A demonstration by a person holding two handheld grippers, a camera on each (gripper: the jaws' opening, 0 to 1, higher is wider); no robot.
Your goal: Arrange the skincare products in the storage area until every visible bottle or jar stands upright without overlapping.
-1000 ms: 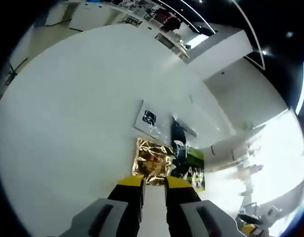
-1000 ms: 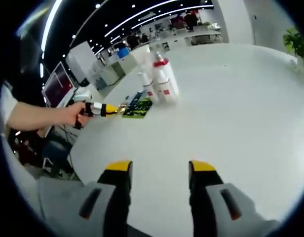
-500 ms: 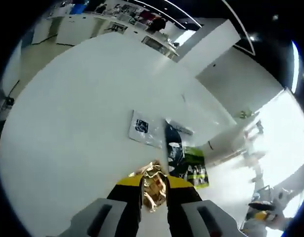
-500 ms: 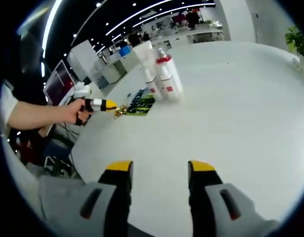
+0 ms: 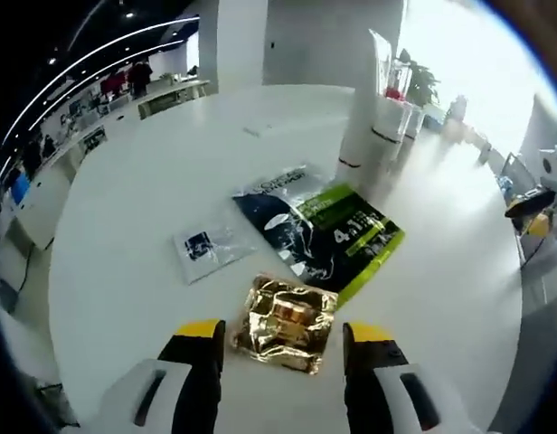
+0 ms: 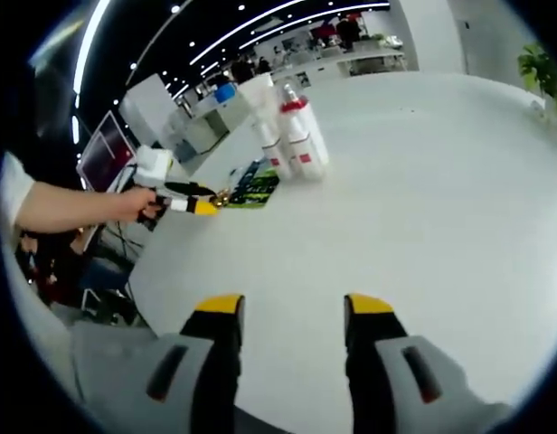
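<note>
Left gripper view: the left tool (image 5: 283,336) is spread open over a gold foil sachet (image 5: 284,324) on the white worktop (image 5: 125,271), beside dark-green packets (image 5: 324,231). The right tool (image 6: 292,312) is open, with white bottles (image 6: 292,140) upright far off.

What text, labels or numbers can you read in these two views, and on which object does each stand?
"4.1": large white figures on the green flat sachet, partly legible.
Dark blue flat sachet: white print, too blurred to read.
Small clear sachet: dark square label, unreadable.
Crinkled gold foil packet: no readable text.
White bottles with red bands: label marks too small.
</note>
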